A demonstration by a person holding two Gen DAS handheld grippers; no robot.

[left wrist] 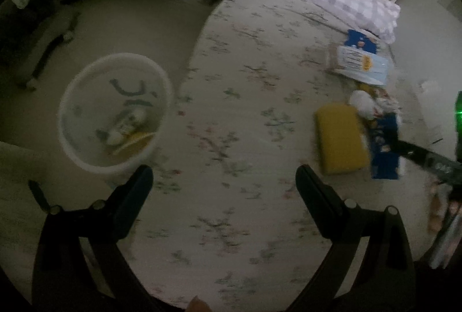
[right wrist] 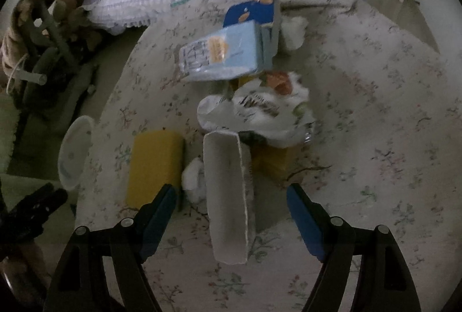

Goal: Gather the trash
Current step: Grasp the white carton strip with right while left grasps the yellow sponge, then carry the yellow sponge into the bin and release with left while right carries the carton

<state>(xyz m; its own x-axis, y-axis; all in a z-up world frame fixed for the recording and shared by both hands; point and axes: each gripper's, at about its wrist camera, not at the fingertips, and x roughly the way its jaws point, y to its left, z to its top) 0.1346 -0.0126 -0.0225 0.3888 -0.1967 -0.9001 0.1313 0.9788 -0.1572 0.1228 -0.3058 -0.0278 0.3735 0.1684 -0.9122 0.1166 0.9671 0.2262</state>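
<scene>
Blue-padded right gripper (right wrist: 231,213) hangs wide open, empty, straddling the long white open-ended carton (right wrist: 226,196) at lower centre, its length running straight ahead between the jaws (handy!). Left gripper (left wrist: 223,185), also open, sits beside the white round bin (left wrist: 114,112).

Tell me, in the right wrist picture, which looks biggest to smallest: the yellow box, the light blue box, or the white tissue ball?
1 and 2. light blue box and yellow box: they look about alike, and the yellow one sits nearer the camera.
3. white tissue ball, clearly smallest.
</scene>
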